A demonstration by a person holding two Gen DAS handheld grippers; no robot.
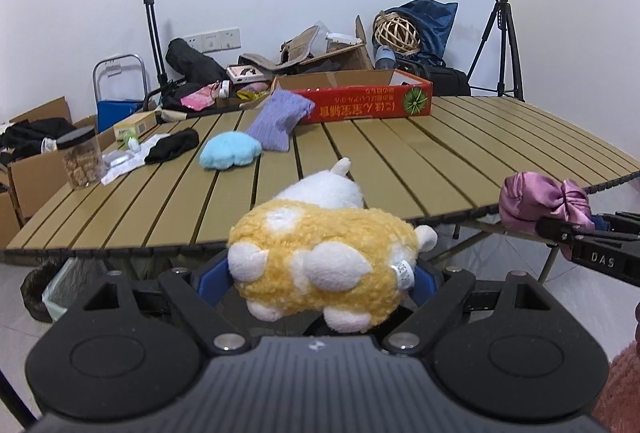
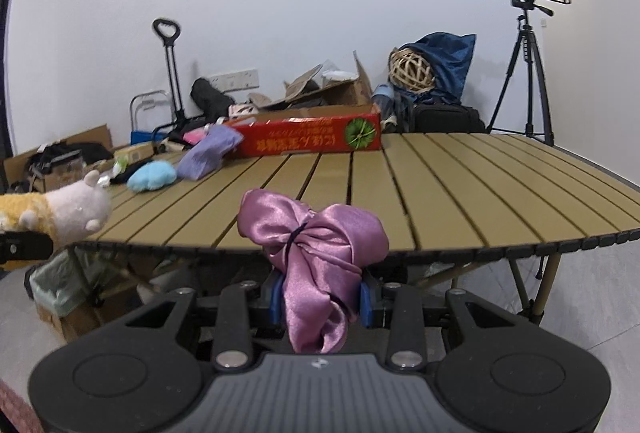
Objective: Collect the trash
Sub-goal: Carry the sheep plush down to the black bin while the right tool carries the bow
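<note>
Only the left wrist view shows the jar of snacks (image 1: 81,161) on the slatted surface (image 1: 400,169). The left gripper (image 1: 320,279) clamps a yellow-and-white plush toy (image 1: 320,261) before the surface's near edge. The right gripper (image 2: 320,299) pinches a purple satin pouch (image 2: 312,253) there too.

Plush toy (image 1: 320,257) hides left jaws' tips.
</note>
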